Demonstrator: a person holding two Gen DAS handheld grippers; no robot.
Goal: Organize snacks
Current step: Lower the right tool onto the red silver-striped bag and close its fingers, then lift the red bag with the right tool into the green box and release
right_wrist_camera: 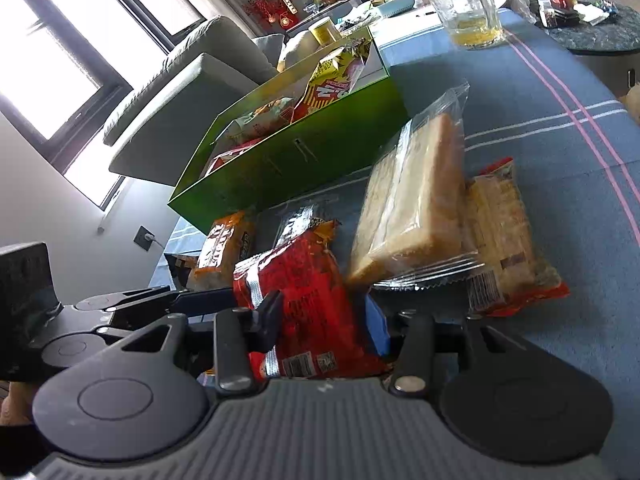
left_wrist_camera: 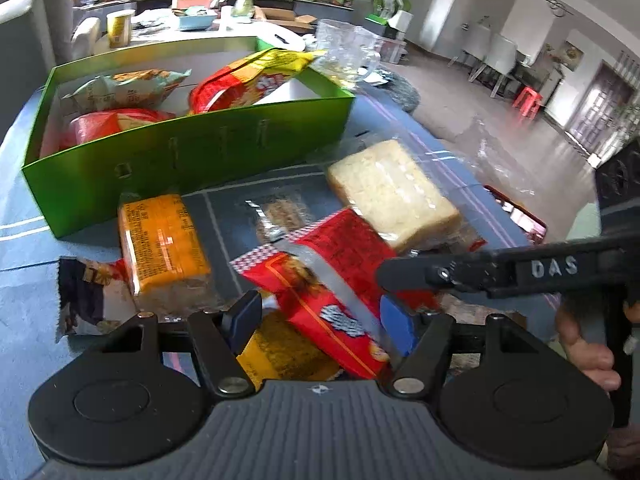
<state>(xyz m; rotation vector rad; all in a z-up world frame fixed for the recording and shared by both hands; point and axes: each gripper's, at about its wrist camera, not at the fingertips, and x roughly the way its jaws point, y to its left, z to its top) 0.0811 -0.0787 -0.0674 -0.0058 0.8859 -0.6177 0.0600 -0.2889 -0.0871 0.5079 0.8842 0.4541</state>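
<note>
A green box (left_wrist_camera: 192, 156) stands on the blue tablecloth and holds several snack bags; it also shows in the right wrist view (right_wrist_camera: 320, 152). In front of it lie an orange pack (left_wrist_camera: 162, 240), a clear-wrapped pale cake (left_wrist_camera: 394, 192) and a red snack pack (left_wrist_camera: 332, 276). My left gripper (left_wrist_camera: 320, 320) has its fingers on both sides of the red pack, shut on it. My right gripper (right_wrist_camera: 324, 324) is shut on the same red pack (right_wrist_camera: 308, 280). The right gripper's arm crosses the left view (left_wrist_camera: 500, 270).
A glass mug (right_wrist_camera: 468, 8) with yellow liquid stands behind the box. A red-edged cracker pack (right_wrist_camera: 508, 236) lies right of the pale cake (right_wrist_camera: 412, 200). A dark wrapper (left_wrist_camera: 88, 296) lies at the left. A sofa (right_wrist_camera: 192, 92) sits beyond the table.
</note>
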